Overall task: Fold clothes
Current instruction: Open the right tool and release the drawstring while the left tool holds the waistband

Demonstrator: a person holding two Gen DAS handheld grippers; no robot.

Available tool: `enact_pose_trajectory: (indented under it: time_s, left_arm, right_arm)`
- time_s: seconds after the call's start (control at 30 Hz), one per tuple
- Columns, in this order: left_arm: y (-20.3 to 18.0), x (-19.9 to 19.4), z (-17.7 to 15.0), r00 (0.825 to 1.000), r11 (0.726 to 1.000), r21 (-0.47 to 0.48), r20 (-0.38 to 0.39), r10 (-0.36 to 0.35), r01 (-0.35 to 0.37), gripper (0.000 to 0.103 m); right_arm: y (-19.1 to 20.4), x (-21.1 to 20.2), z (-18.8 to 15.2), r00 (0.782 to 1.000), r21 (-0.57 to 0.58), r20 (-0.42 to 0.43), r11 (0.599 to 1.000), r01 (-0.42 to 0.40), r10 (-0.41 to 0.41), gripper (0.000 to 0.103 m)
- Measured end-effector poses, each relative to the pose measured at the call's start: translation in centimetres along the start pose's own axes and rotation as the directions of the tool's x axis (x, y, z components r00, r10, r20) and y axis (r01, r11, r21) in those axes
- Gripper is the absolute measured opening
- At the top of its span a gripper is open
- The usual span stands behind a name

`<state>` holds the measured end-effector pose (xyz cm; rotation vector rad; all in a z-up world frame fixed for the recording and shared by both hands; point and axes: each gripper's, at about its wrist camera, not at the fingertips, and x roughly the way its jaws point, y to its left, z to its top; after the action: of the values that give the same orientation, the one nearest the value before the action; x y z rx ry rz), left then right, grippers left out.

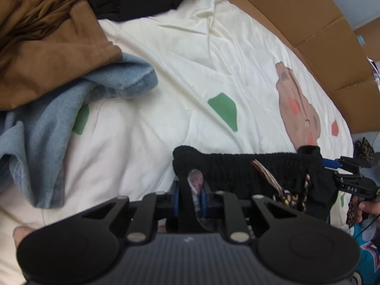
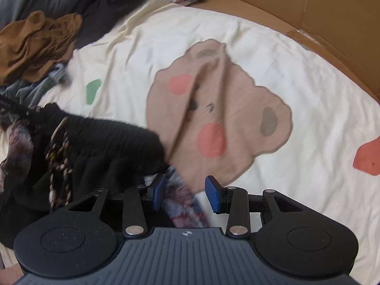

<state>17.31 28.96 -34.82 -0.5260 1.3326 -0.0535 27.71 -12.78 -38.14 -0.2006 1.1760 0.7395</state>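
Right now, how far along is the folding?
Nothing looks folded yet. In hand: the black garment, stretched between the left gripper, shut on it, and the right gripper, whose jaws look open. Left: brown and blue clothes lie heaped.

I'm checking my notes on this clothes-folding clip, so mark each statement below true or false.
1. The left gripper is shut on the black garment. True.
2. The right gripper is clamped tight on the garment. False: its blue pads stand apart, with patterned fabric lying loose between them.
3. The bedsheet carries a bear print. True.
4. The brown garment is neatly folded. False: it lies crumpled in a heap.
5. A blue denim garment lies partly under the brown one. True.
6. A wooden headboard borders the bed. False: it is cardboard.
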Motion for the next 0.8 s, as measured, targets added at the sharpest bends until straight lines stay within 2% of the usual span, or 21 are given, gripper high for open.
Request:
enact_pose_trajectory:
  time_s: [0.13, 0.33, 0.4, 0.5, 0.6, 0.8]
  left_arm:
    - [-0.1, -0.6, -0.7, 1.0, 1.0, 0.021, -0.012, -0.005, 0.005, 0.017]
    - [-0.1, -0.9, -1.2, 1.0, 0.999, 0.031, -0.021, -0.008, 0.009, 0.017]
    - [-0.1, -1.1, -1.3, 1.0, 0.999, 0.036, -0.017, -0.011, 0.011, 0.017]
    - [-0.2, -1.0, -1.2, 1.0, 0.999, 0.043, -0.02, -0.007, 0.008, 0.017]
    - [-0.1, -0.9, -1.2, 1.0, 0.999, 0.039, -0.021, -0.007, 0.008, 0.017]
    - [0.0, -1.1, -1.3, 1.0, 0.999, 0.044, -0.025, -0.009, 0.01, 0.017]
  right_arm:
    - [1.1, -1.0, -0.8, 1.0, -0.023, 0.006, 0.999, -0.027, 0.027, 0.045]
    - [1.6, -0.7, -1.0, 1.0, -0.047, -0.008, 0.999, -0.025, 0.024, 0.045]
    - [1.0, -1.2, -0.4, 0.999, -0.022, 0.027, 0.999, -0.035, 0.035, 0.045]
    - [-0.1, -1.1, 0.6, 0.998, 0.005, 0.059, 1.0, -0.009, 0.008, 0.045]
    - [-0.7, 0.0, 1.2, 0.999, 0.001, 0.05, 1.0, 0.017, -0.017, 0.045]
    - [0.9, 1.4, 0.5, 1.0, -0.072, 0.025, 0.997, 0.003, -0.001, 0.045]
